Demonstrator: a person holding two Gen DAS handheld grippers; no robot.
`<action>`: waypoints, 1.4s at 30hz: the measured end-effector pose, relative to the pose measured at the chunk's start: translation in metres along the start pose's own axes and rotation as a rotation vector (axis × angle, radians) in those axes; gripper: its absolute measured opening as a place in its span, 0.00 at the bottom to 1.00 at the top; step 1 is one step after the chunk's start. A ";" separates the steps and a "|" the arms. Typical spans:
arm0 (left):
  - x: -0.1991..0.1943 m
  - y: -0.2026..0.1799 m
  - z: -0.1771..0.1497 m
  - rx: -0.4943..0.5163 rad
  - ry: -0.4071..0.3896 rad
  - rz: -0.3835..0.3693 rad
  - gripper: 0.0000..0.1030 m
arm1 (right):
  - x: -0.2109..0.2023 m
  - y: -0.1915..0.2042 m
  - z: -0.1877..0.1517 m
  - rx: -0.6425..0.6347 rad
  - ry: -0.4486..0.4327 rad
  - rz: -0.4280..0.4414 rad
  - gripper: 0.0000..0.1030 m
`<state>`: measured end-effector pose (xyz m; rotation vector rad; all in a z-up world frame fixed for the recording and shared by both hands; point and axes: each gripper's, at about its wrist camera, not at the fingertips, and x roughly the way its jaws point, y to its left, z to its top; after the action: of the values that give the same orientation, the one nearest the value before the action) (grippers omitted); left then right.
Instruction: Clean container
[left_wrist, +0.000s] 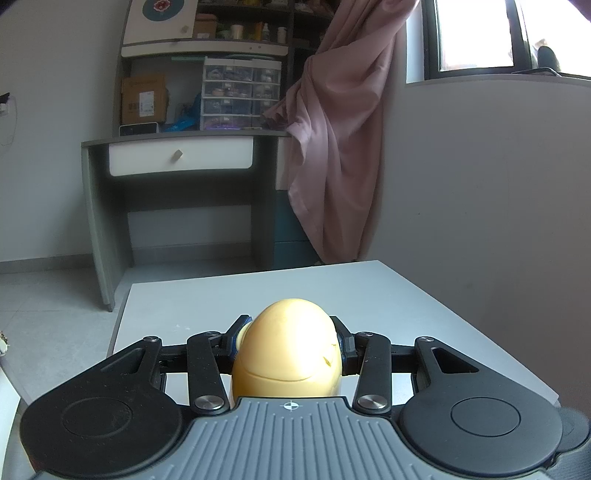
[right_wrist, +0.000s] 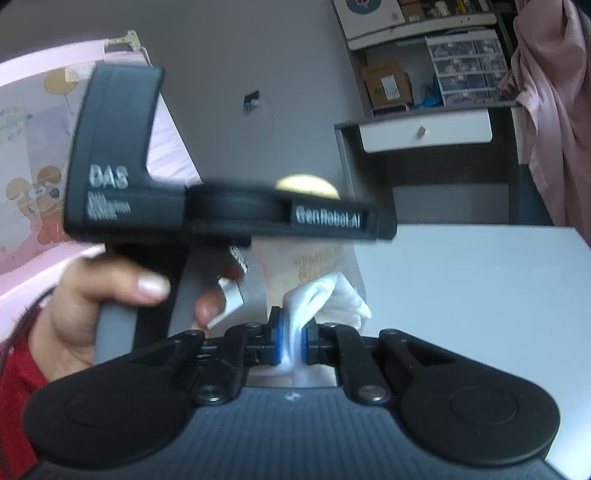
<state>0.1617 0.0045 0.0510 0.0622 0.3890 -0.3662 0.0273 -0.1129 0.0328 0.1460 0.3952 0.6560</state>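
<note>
Nearest the left wrist camera, the left gripper (left_wrist: 291, 347) had its black, blue-padded jaws clamped on either side of a glossy, yellow, egg-shaped plastic container (left_wrist: 288, 350), whose rounded top rose between the fingers and hid the fingertips. The container was held above a pale grey tabletop (left_wrist: 406, 314). Beyond stood a grey desk with a white drawer (left_wrist: 181, 157), shelves carrying a clear plastic drawer unit (left_wrist: 242, 96) and a brown cardboard box (left_wrist: 143, 99), and a gathered pink curtain (left_wrist: 332, 147) beside a bright window (left_wrist: 476, 33).

In the right wrist view, the right gripper (right_wrist: 291, 341) pinched a crumpled white cloth (right_wrist: 332, 299) between its blue pads (right_wrist: 277, 341), the jaws nearly together. The cloth lay against a pale, translucent part below the left tool, presumably the container's lower body; blur prevented certainty. The left gripper's black body crossed the frame, side-on, with the yellow top just visible above it. A hand (right_wrist: 81, 306) with a red sleeve (right_wrist: 14, 387) grasped its grey handle.
</note>
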 end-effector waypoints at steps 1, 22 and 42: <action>0.000 0.000 0.000 0.001 0.001 0.000 0.43 | 0.001 -0.001 -0.002 0.006 0.005 0.002 0.09; -0.003 0.000 -0.003 0.072 0.035 -0.010 0.47 | 0.007 0.009 0.000 -0.012 0.034 0.002 0.10; -0.034 0.043 -0.028 0.151 -0.133 -0.408 0.86 | -0.011 0.009 -0.022 0.024 0.079 -0.017 0.10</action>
<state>0.1378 0.0592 0.0378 0.1054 0.2401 -0.7983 0.0052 -0.1128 0.0183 0.1397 0.4799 0.6418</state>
